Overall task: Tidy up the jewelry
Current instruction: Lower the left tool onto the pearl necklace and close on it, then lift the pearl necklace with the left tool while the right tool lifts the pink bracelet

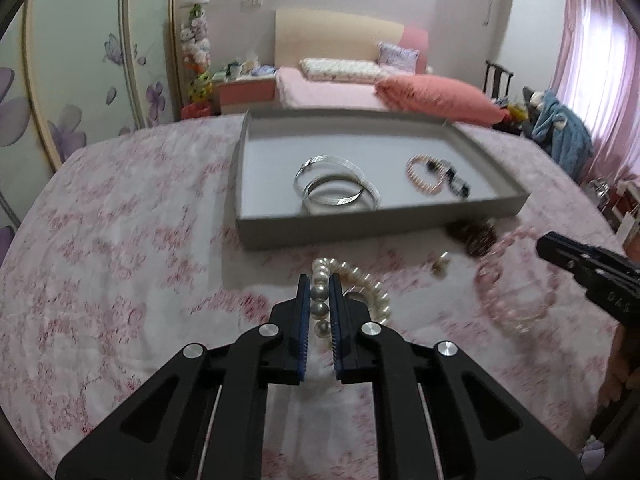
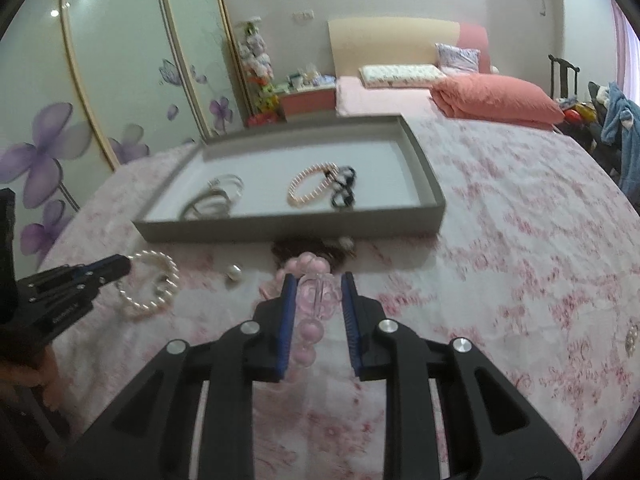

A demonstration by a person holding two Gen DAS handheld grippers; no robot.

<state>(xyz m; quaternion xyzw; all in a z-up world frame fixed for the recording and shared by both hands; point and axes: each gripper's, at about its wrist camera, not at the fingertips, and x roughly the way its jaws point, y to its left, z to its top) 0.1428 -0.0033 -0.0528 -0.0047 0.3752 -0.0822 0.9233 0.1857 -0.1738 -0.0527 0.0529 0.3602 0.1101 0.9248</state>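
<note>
My left gripper [image 1: 320, 286] is shut on a white pearl bracelet [image 1: 362, 286] lying on the floral bedspread; the same bracelet [image 2: 150, 282] shows at the left of the right wrist view. My right gripper [image 2: 318, 280] is shut on a pink bead bracelet [image 2: 316, 300], whose loop [image 1: 516, 280] hangs a little above the cloth. Beyond both stands a grey tray [image 1: 372, 224] holding silver bangles [image 1: 336, 186], a small pink bead bracelet [image 1: 424, 174] and a dark bracelet [image 1: 458, 180].
A dark brown hair tie or bracelet [image 1: 474, 238] and a small pearl earring [image 1: 440, 266] lie just before the tray's near wall. A bed with a coral pillow [image 1: 436, 98] is behind. A small pearl brooch [image 2: 631, 338] lies at the far right.
</note>
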